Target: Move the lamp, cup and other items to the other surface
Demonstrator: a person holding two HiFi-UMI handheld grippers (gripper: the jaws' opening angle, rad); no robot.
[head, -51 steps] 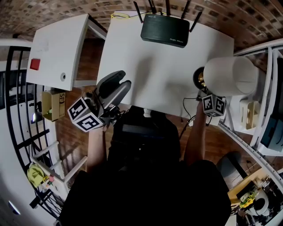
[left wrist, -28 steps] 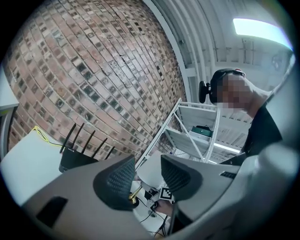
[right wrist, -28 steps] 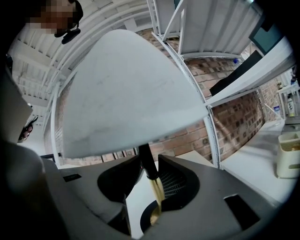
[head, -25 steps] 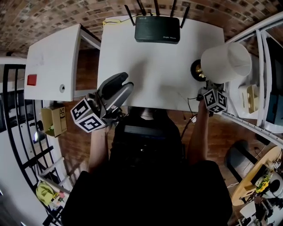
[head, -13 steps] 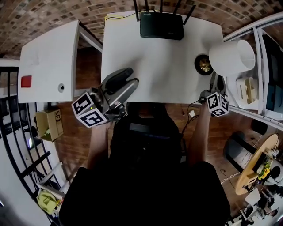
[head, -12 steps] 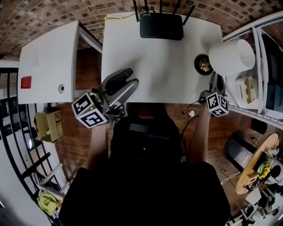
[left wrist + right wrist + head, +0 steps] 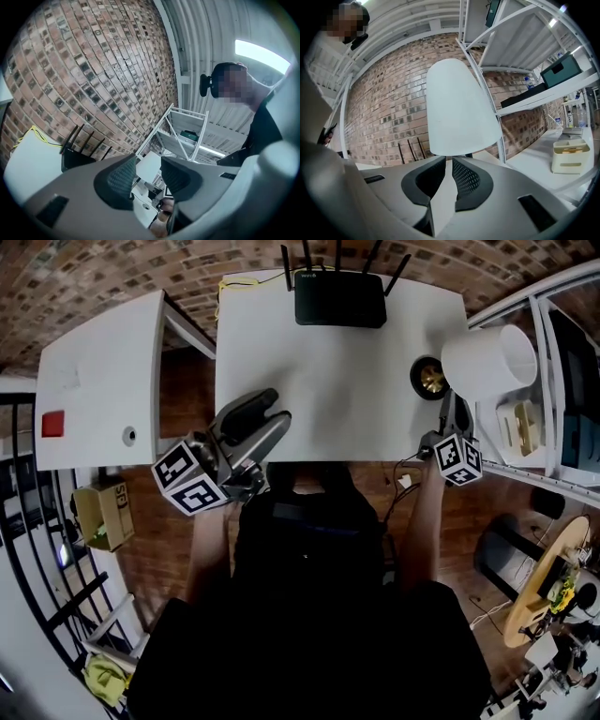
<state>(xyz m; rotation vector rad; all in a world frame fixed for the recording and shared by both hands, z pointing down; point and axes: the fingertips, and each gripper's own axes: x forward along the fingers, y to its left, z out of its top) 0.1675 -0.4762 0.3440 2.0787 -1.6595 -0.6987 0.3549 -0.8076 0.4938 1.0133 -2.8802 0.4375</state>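
Note:
The lamp (image 7: pixel 489 360) has a white shade and a brass base (image 7: pixel 431 378) and stands at the right end of the white table (image 7: pixel 347 390). My right gripper (image 7: pixel 457 401) reaches under the shade from the table's front edge. Its jaws have just been closing. In the right gripper view the shade (image 7: pixel 459 108) fills the middle. The dark stem (image 7: pixel 468 154) drops behind the fingertips of my right gripper (image 7: pixel 450 161), which stands shut on it with a thin slit left. My left gripper (image 7: pixel 277 407) hovers open and empty over the table's front left, as the left gripper view (image 7: pixel 149 168) confirms.
A black router (image 7: pixel 339 298) with antennas sits at the table's back edge. A second white surface (image 7: pixel 94 352) with a red item (image 7: pixel 52 423) stands to the left. A white shelf rack (image 7: pixel 562 399) with a beige container (image 7: pixel 518 423) is at the right. A cable (image 7: pixel 403 479) hangs off the front edge.
The right gripper's fingers now show below the shade's rim, where two seconds ago the shade overlapped its cube. The lamp still stands on the table. The left gripper has shifted only slightly.

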